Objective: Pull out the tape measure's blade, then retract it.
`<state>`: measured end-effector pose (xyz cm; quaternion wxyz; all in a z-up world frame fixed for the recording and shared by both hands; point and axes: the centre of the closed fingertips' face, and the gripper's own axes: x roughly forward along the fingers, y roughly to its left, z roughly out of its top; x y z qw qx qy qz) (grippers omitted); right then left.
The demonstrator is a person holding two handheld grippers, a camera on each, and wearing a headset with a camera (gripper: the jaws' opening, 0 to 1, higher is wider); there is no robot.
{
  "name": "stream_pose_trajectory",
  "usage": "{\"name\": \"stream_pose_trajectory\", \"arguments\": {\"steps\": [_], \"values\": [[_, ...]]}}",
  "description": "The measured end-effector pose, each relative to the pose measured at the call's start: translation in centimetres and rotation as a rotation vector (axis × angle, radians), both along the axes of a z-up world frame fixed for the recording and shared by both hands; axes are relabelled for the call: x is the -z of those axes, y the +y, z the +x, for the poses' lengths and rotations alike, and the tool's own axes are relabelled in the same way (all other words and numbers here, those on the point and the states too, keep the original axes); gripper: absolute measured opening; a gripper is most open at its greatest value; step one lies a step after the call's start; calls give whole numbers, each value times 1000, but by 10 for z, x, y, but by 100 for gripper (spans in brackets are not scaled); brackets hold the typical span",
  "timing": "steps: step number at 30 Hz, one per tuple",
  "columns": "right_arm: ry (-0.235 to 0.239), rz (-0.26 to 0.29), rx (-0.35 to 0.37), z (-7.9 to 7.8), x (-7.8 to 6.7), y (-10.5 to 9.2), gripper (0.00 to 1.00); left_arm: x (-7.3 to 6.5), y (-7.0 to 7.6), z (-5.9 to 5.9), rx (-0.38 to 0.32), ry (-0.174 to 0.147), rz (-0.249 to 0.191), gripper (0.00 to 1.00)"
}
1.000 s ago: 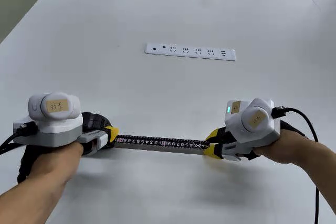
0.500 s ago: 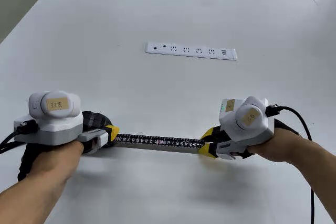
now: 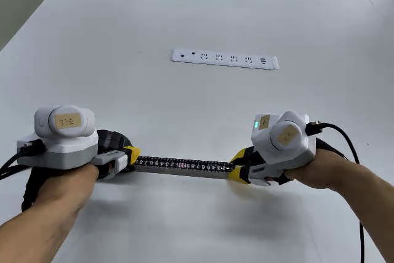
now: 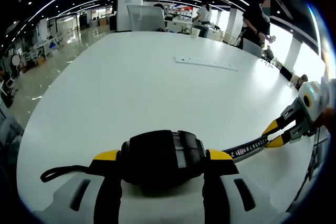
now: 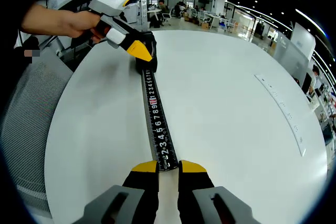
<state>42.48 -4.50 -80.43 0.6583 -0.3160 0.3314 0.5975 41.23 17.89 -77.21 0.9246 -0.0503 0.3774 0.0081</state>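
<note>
An open-plan office: ceiling strip lights (image 4: 52,1), distant desks (image 5: 210,20), white table (image 3: 123,41) with power strip (image 3: 225,60).

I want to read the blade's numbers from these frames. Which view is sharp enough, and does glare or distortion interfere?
Right gripper view: the blade runs up the middle, digits crisp, no glare. Head view: even light, soft shadows on the table, digits too small. Left gripper view: fisheye bows the table's edge and the blade sits far right, digits small.

- Tape measure case (image 3: 112,141): black, rounded, lower left of frame.
- Blade (image 3: 182,165): black with white numerals, extended straight, running rightward from the case across lower centre.
</note>
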Motion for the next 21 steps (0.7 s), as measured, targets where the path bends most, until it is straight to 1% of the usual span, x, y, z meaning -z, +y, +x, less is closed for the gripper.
{"name": "stream_pose_trajectory", "arguments": {"steps": [7, 21], "values": [[-1, 1, 1, 0, 0, 2, 9, 0, 0, 0, 1, 1, -3, 57], [6, 16, 2, -2, 0, 14, 9, 0, 0, 0, 2, 2, -7, 57]]}}
